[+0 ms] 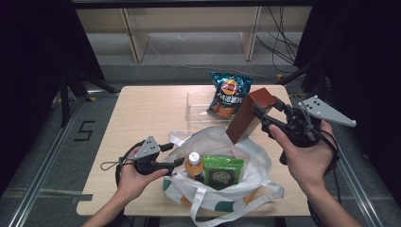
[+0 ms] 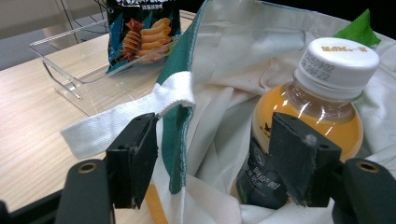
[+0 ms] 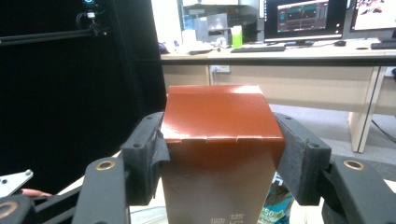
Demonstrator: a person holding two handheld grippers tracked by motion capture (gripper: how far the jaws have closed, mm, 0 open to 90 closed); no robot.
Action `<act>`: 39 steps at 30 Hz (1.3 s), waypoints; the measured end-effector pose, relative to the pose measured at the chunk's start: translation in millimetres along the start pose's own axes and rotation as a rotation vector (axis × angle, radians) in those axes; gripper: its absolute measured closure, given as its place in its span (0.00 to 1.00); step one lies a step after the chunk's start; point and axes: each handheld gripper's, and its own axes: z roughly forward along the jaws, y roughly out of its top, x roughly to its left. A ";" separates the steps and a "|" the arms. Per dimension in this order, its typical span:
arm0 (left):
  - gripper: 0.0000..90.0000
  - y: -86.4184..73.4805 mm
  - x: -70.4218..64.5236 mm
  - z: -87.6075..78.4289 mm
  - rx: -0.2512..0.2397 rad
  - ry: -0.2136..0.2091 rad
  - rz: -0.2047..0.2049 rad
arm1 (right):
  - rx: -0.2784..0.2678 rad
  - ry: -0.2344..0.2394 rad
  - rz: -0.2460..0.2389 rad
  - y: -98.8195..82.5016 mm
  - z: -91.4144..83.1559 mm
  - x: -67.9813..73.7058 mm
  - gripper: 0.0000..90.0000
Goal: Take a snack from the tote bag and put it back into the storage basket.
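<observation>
The right hand (image 1: 307, 158) is raised above the right side of the worktop (image 1: 142, 113), wrist bent back, with the right gripper (image 1: 259, 119) pointed toward the middle of the worktop. Its jaws are clenched on the upper end of a brown carton (image 1: 246, 116), one pad pressed to each side (seen plainly in the right gripper view, where the carton (image 3: 217, 154) sits squarely between them). The carton is held off the worktop, above the far right rim of a white tote bag (image 1: 217, 142). Its long axis is tilted, the reddish top end raised and leaning to the right, the lower end aimed down toward the bag's mouth.

The left hand (image 1: 135, 175) is rested low at the bag's left side, the left gripper (image 1: 177, 163) held roughly level and pointed into the bag. Its jaws are spread, with the bag's green-edged rim (image 2: 175, 116) between them; whether either pad presses on the cloth cannot be told. An orange drink bottle (image 2: 308, 112) is stood upright just beyond the left gripper (image 2: 210, 154), beside a green packet (image 1: 222, 171). A chip bag (image 1: 229, 94) is leaned in a clear tray (image 1: 196, 111) farther back.
</observation>
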 end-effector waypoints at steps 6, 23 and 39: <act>0.36 -0.1 0.3 0.1 -0.002 0.001 -0.003 | -0.006 -0.004 0.006 4.4 1.2 -2.3 0.45; 0.36 0.1 0.2 0.0 -0.002 0.000 -0.001 | -0.034 -0.057 0.025 12.7 11.9 -11.7 0.45; 0.36 0.2 0.5 0.1 -0.006 -0.004 -0.007 | -0.031 -0.138 -0.008 15.3 35.9 -22.6 0.45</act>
